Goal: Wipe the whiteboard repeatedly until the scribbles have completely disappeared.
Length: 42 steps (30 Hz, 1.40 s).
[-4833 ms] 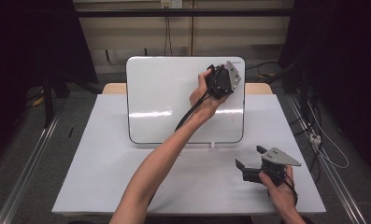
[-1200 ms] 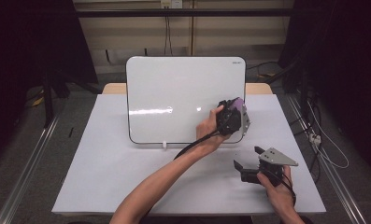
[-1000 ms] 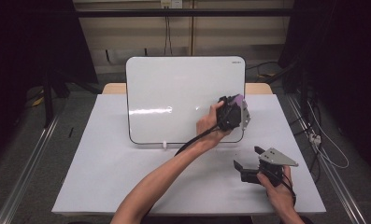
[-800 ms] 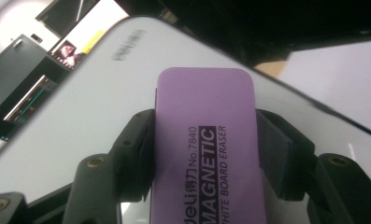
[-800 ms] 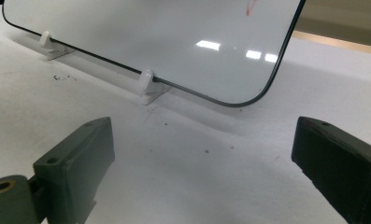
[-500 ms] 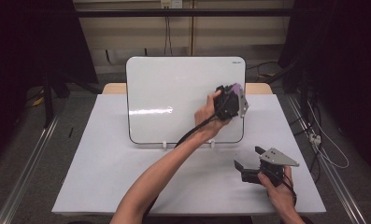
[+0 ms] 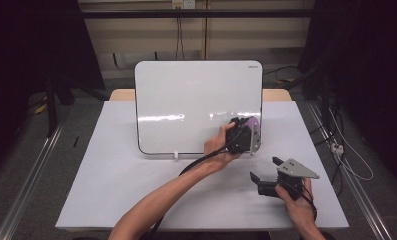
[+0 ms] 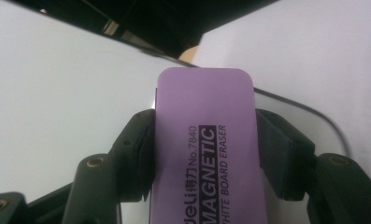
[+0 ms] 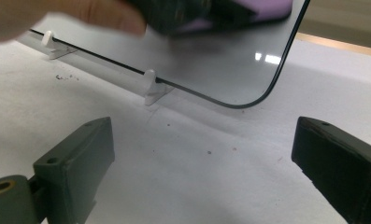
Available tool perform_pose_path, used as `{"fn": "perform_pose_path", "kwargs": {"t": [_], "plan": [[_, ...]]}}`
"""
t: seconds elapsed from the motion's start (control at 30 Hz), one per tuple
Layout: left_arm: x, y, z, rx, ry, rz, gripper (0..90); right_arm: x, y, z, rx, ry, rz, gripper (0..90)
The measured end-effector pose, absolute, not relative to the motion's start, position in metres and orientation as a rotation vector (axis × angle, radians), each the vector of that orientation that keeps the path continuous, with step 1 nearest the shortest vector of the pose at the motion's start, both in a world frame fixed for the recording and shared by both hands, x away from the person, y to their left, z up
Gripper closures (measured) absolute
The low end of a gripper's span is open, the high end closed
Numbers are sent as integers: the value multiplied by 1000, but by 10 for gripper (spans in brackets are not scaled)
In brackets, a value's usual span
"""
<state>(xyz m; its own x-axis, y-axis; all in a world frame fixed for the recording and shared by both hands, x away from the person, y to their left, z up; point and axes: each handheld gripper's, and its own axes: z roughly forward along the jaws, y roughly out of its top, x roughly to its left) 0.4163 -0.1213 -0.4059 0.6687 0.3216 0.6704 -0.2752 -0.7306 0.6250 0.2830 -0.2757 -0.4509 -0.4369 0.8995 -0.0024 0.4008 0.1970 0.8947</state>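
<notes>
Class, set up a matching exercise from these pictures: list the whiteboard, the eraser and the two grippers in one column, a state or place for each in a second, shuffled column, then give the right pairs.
Column 1
1. whiteboard
2. eraser
3. left gripper
4. right gripper

Column 2
A. jaws wide apart, nothing between them
B. purple, clamped between two black jaws
C. stands upright on small white feet
D. held at the board's lower right corner, shut on the eraser

Pairs: 1-C, 2-B, 3-D, 4-A

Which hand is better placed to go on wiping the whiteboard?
Left. Its tongs grip the purple rectangular magnetic eraser at the upright white whiteboard's lower right corner. The right tongs stand open over the table, holding nothing.
</notes>
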Motion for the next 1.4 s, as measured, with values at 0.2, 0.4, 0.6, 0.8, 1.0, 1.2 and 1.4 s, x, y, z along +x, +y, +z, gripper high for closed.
{"fn": "perform_pose_path", "kwargs": {"t": [0.2,0.4,0.6,0.8,1.0,1.2,1.4], "plan": [[446,-96,-378,2073,184,1072,414,282,-276,-450,1207,1930,1201,59],[462,-68,-363,2014,298,1084,414,282,-278,-451,1216,1927,1198,59],[454,-64,-370,2044,287,1056,413,282,-276,-450,1209,1933,1195,59],[427,-63,-397,2119,185,992,413,282,-274,-450,1200,1937,1196,59],[422,-47,-388,2048,260,863,413,282,-270,-449,1190,1933,1191,60],[417,-21,-379,1925,368,693,413,283,-267,-449,1203,1920,1215,60],[415,5,-379,1851,475,576,413,287,-258,-450,1213,1923,1239,60]]}}
